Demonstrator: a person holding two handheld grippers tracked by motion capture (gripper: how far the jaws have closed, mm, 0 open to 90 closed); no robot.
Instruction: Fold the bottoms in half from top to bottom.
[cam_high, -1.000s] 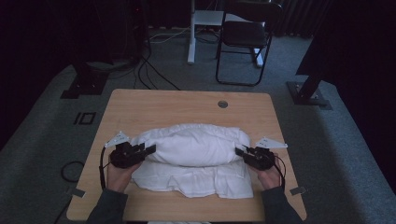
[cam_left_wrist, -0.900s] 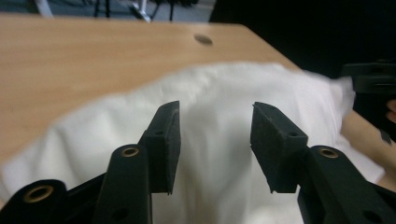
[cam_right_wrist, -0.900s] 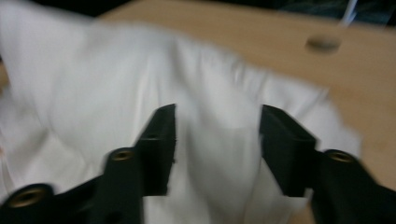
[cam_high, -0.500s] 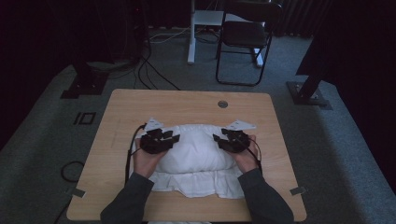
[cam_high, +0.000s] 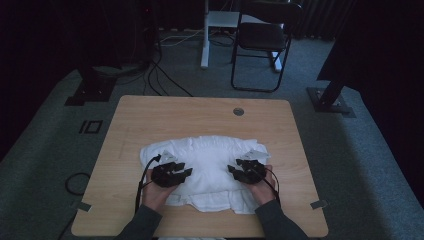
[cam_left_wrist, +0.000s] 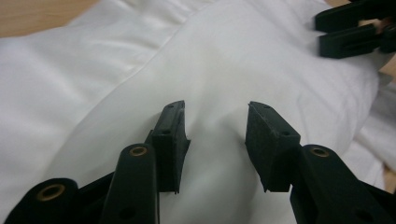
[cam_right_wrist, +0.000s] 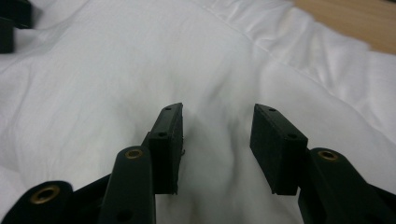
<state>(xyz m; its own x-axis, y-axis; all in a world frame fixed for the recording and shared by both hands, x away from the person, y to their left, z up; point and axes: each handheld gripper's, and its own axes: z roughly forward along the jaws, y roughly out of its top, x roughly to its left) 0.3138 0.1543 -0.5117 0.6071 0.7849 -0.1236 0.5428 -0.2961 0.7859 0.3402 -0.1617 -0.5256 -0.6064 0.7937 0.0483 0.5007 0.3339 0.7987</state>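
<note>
A white padded cloth bundle (cam_high: 207, 157) lies on the near half of the wooden table (cam_high: 150, 115). My left gripper (cam_high: 172, 175) rests on its left part and my right gripper (cam_high: 245, 171) on its right part, both pointing inward. In the left gripper view, the left gripper (cam_left_wrist: 215, 135) stands open over the white fabric (cam_left_wrist: 224, 60), with cloth under the gap and nothing pinched. The right gripper (cam_left_wrist: 355, 28) shows at the top right there. In the right gripper view, the right gripper (cam_right_wrist: 217, 140) is open over the fabric (cam_right_wrist: 140, 60); its jaws have just been opening.
A round cable hole (cam_high: 238, 111) sits in the table's far edge zone. Behind the table stand a black chair (cam_high: 260, 40) and a white desk leg (cam_high: 204, 35). Cables (cam_high: 160, 80) trail on the grey carpet at the far left. Black stand feet (cam_high: 332, 102) flank the table.
Both hands left the bundle's outer ends, came inward over its top, then drew back toward the near side. The bundle now looks narrower and pressed down.
</note>
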